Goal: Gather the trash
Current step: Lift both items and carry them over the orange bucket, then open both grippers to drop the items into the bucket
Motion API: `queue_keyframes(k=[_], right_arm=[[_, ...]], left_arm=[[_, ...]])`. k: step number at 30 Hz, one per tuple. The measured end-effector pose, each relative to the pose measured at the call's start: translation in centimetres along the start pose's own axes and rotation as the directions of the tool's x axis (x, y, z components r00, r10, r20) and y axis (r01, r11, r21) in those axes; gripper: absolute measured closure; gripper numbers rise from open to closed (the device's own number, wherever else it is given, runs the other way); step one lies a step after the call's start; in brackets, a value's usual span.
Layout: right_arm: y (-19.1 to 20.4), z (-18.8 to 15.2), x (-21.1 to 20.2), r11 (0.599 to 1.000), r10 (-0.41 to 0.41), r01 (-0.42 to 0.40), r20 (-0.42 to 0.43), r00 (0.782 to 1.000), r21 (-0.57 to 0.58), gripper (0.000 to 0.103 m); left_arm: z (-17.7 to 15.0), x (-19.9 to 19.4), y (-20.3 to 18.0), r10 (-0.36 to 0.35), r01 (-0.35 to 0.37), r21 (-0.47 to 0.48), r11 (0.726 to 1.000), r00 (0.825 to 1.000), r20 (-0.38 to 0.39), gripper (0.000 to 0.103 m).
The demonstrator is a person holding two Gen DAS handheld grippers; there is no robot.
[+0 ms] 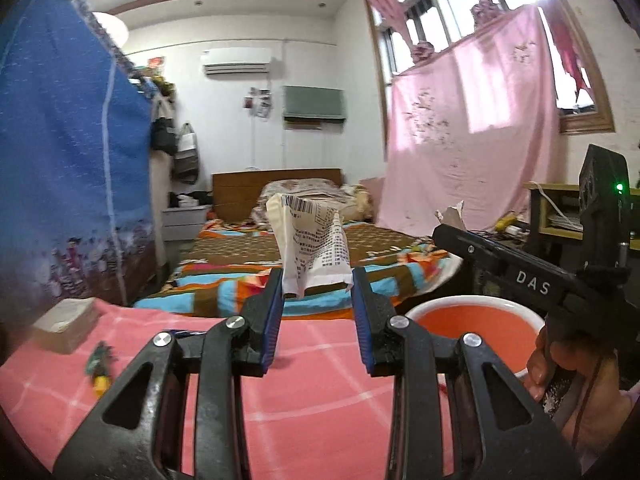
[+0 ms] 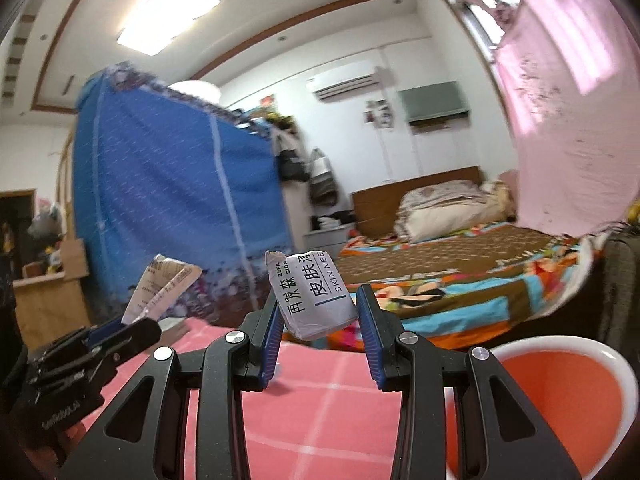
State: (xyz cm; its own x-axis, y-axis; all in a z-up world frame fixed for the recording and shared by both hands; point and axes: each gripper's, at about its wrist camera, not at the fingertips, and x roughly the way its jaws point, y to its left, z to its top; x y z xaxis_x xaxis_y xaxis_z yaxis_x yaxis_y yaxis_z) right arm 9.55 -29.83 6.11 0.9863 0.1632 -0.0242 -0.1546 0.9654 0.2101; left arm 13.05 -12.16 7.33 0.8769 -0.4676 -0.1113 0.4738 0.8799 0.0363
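Both tongs carrying trash above pink checked counter (image 1: 312,364): left tongs (image 1: 318,280) clamping crumpled printed paper wrapper (image 1: 314,240), right tongs (image 2: 318,312) pinching small white printed box (image 2: 316,292), white-rimmed orange bin (image 2: 560,400) lying lower right, nearer right tongs.

Pink checked cloth (image 1: 304,360) (white grid lines) covers the bench; orange-lined white bin (image 1: 472,320) at its right edge; blue wardrobe cover (image 2: 172,176).

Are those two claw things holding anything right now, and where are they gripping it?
Yes. The left gripper pinches a crumpled printed paper by its lower end. The right gripper clamps a small white packet across its lower sides.
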Motion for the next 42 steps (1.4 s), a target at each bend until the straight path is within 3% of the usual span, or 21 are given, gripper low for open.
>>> queue_keyframes(k=[8, 15, 18, 20, 25, 29, 36, 38, 42], right_arm=[[-5.2, -0.2, -1.9, 0.987, -0.146, 0.148, -0.045, 0.988, 0.055, 0.069], [-8.6, -1.0, -3.0, 0.965, -0.228, 0.241, -0.117, 0.967, 0.106, 0.067], [-9.8, -1.3, -3.4, 0.954, -0.253, 0.271, -0.144, 0.957, 0.13, 0.067], [-10.7, -1.5, -3.6, 0.946, -0.265, 0.289, -0.164, 0.95, 0.147, 0.067], [-12.5, -2.0, -3.9, 0.929, -0.276, 0.318, -0.216, 0.936, 0.189, 0.067], [-13.4, -2.4, -3.9, 0.919, -0.279, 0.335, -0.258, 0.925, 0.208, 0.067], [-14.6, -3.1, -3.9, 0.902, -0.276, 0.356, -0.307, 0.911, 0.244, 0.063], [-14.9, -3.1, -3.9, 0.897, -0.277, 0.361, -0.314, 0.908, 0.255, 0.054], [-15.1, -3.2, -3.9, 0.889, -0.28, 0.371, -0.325, 0.903, 0.267, 0.051]], left_arm=[[0.0, 3.2, -4.9, -0.141, 0.14, -0.012, 0.99, 0.987, -0.083, 0.066], [-0.8, 6.1, -8.2, -0.233, 0.23, -0.04, 0.972, 0.951, -0.201, 0.066], [-1.3, 7.5, -9.5, -0.265, 0.257, -0.067, 0.964, 0.927, -0.265, 0.066], [-1.5, 8.3, -10.0, -0.279, 0.265, -0.087, 0.96, 0.913, -0.298, 0.065], [-2.2, 10.5, -11.3, -0.331, 0.289, -0.165, 0.943, 0.856, -0.396, 0.064], [-2.6, 11.5, -12.2, -0.336, 0.286, -0.178, 0.942, 0.829, -0.447, 0.062], [-3.2, 12.2, -12.5, -0.334, 0.261, -0.213, 0.942, 0.805, -0.49, 0.052], [-3.4, 12.4, -12.3, -0.341, 0.255, -0.234, 0.938, 0.798, -0.497, 0.05], [-3.6, 12.7, -12.1, -0.328, 0.234, -0.241, 0.942, 0.796, -0.509, 0.046]])
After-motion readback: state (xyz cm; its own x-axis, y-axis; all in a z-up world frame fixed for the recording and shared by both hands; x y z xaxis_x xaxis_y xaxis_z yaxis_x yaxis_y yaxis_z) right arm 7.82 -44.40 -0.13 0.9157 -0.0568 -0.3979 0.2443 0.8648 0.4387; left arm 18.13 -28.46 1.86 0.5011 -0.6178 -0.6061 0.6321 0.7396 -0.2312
